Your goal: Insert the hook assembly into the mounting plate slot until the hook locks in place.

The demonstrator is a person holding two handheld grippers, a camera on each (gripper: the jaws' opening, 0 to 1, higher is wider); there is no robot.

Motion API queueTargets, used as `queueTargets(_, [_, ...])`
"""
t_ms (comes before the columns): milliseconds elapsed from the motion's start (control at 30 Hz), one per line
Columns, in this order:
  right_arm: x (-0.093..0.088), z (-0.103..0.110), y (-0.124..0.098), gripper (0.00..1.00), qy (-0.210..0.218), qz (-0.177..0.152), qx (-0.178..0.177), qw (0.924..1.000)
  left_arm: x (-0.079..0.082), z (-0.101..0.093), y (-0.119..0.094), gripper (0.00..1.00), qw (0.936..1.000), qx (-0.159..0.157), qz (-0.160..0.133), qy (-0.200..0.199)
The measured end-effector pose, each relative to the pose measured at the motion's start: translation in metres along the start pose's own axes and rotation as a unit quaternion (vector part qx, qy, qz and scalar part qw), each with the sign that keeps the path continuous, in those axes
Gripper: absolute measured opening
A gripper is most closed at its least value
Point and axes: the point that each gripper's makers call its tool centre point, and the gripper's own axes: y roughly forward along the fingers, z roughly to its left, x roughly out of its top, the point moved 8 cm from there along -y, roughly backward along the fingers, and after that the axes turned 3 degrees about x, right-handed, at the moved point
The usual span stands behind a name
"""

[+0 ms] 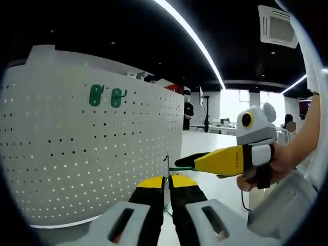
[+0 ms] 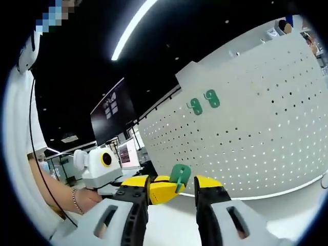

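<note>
Two mounted hooks [image 1: 107, 96]: green, high on the pegboard [image 1: 77, 154].
Left gripper [image 1: 167, 185]: pinching a green hook [image 2: 179, 175] near the pegboard's base, for insertion.
Right gripper [image 2: 171, 190]: spread, beside it.

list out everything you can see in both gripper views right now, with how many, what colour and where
Pegboard: one, white, perforated, upright on the table; also in the right gripper view.
Mounted hooks: two, green, side by side high on the pegboard; also in the right gripper view.
Loose hook: one, green, between the two grippers' tips, off the pegboard.
Table: one, white, under the pegboard.
Ceiling light strip: one, white, overhead.
Bystander: one, dark clothes, background.
Left gripper: one, yellow-tipped black jaws, nearly closed on the loose hook's thin part.
Right gripper: one, yellow-tipped, jaws apart.
Hand: one, holding the right gripper.
</note>
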Motion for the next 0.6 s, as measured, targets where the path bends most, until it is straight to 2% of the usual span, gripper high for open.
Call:
queueTargets(133, [0.0003, 0.0016, 0.0018, 0.22, 0.006, -0.002, 0.002, 1.0000, 0.0004, -0.0009, 0.0005, 0.03, 1.0000, -0.002, 0.000, 0.001])
queueTargets(600, [-0.0003, -0.0016, 0.0082, 0.08, 0.010, -0.003, -0.020, 0.9997, -0.0004, -0.0042, 0.0007, 0.03, 1.0000, -0.002, 0.002, 0.004])
